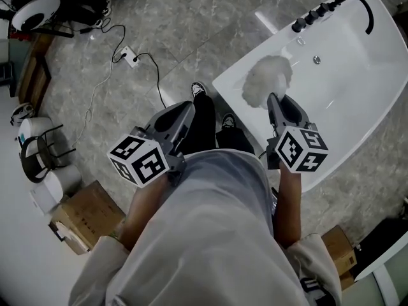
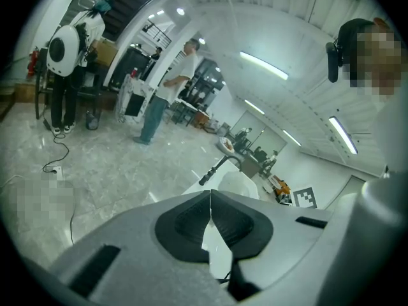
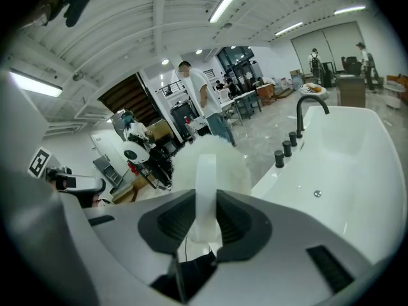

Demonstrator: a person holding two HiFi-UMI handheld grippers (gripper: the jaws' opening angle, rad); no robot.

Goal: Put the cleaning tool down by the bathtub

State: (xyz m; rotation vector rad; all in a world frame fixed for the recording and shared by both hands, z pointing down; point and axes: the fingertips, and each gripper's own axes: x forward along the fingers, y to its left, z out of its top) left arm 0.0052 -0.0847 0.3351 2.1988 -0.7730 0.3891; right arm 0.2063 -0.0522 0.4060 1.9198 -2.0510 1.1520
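Gripping duster (image 1: 268, 78) in R tool (image 3: 205, 195) | over bathtub (image 1: 363, 88) | L tool (image 2: 210, 199) closed, empty

Person wears a pale grey short-sleeved shirt (image 1: 210, 234), black trousers (image 1: 205, 123) and dark shoes (image 1: 199, 89) with white trim. The left gripper (image 1: 187, 109) and right gripper (image 1: 275, 101) have grey moulded shells and fingers (image 2: 185, 225) with black ribbed pads. Each carries a cube (image 1: 140, 159) bearing black-and-white square markers.

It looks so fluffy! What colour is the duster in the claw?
White all over; the duster shows best in the head view.
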